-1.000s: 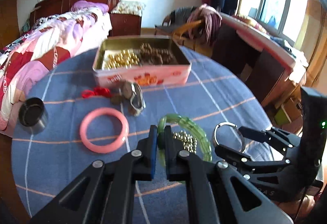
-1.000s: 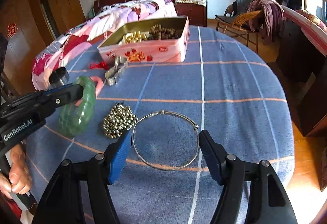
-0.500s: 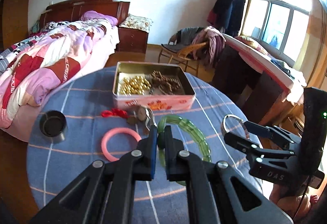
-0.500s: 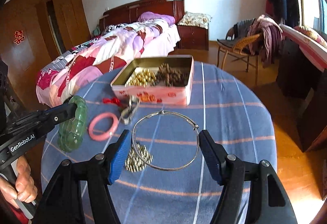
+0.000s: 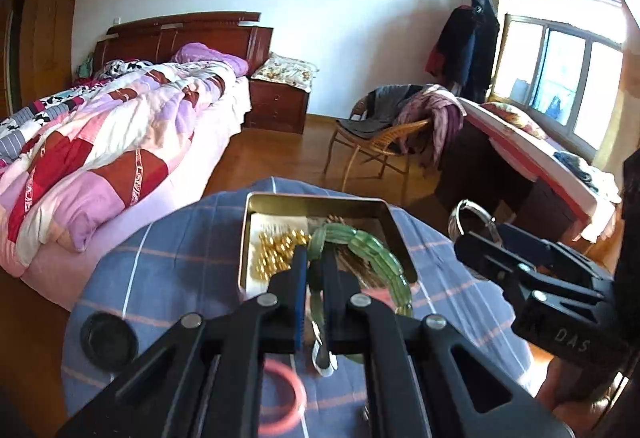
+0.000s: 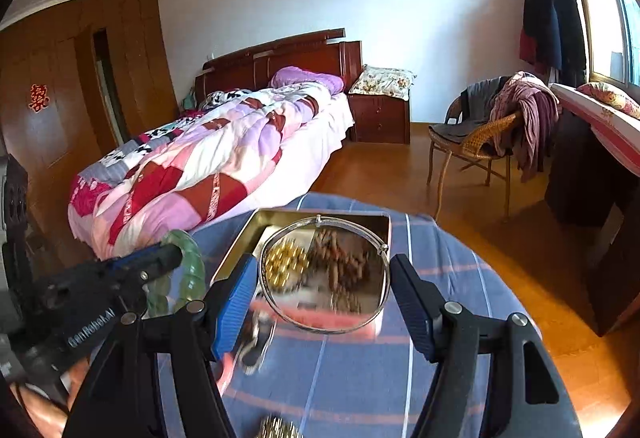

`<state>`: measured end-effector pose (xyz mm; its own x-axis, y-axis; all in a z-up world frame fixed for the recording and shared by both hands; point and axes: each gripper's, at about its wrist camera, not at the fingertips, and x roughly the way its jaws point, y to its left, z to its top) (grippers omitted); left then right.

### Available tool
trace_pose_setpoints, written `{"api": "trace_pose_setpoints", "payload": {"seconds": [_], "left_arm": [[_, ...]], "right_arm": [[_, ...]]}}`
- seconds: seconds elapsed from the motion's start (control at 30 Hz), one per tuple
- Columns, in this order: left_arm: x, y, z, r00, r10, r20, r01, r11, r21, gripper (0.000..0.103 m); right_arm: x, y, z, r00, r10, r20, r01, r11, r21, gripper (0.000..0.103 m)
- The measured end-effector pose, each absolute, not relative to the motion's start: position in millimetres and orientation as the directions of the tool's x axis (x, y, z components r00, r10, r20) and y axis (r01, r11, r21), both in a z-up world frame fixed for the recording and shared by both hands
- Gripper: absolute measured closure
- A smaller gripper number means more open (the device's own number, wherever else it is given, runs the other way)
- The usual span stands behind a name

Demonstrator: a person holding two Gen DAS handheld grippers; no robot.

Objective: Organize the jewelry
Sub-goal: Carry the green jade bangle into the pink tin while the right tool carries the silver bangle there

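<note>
The left gripper (image 5: 314,258) has its two fingers pinched tight on the rim of a green bead bracelet (image 5: 372,250), which arcs away toward 2 o'clock and hangs in the air in front of the open tin (image 5: 394,226). The right gripper (image 6: 322,278) stands wide, its blue-padded fingers (image 6: 236,290) pressing on opposite sides of a thin silver bangle (image 6: 324,326); the ring is held flat between them, its clasp at 12 o'clock, and it too is in the air with the tin behind it.

Through the bangle, gold beads (image 6: 284,262) lie in the tin's left part and brown beads (image 6: 340,258) to their right. In the left wrist view, a pink bangle (image 5: 288,402) lies on the blue striped tablecloth (image 5: 168,258) at 6 o'clock, and a small dark round cup (image 5: 108,338) sits at 8 o'clock. A bed with a patchwork quilt (image 5: 100,142) stands beyond the table at 10 o'clock, a wicker chair draped with clothes (image 5: 400,126) at 1 o'clock
</note>
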<state>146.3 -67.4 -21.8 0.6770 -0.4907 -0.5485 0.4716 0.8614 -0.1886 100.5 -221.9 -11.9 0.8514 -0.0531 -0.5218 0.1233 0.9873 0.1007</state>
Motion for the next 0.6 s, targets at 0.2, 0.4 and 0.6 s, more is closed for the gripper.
{"api": "trace_pose_setpoints", "payload": {"seconds": [0.2,0.4,0.6], "left_arm": [[188.8,-85.9,-40.1,0.659,-0.476,-0.583,0.448,0.87,-0.204,0.096],[213.9,-99.2,-57.6,0.646,-0.433,-0.628,0.428,0.887,-0.172,0.096],[228.9,-110.2,-76.8,0.619,-0.384,-0.685,0.398,0.906,-0.147,0.096]], "right_arm": [[151.8,-233.0,-33.8,0.827,-0.047,-0.56,0.147,0.98,0.135,0.035],[186.6,-242.3,-60.2,0.797,-0.072,-0.6,0.176,0.977,0.116,0.035],[207.0,-247.6,-77.6,0.781,-0.088,-0.618,0.192,0.976,0.103,0.035]]}}
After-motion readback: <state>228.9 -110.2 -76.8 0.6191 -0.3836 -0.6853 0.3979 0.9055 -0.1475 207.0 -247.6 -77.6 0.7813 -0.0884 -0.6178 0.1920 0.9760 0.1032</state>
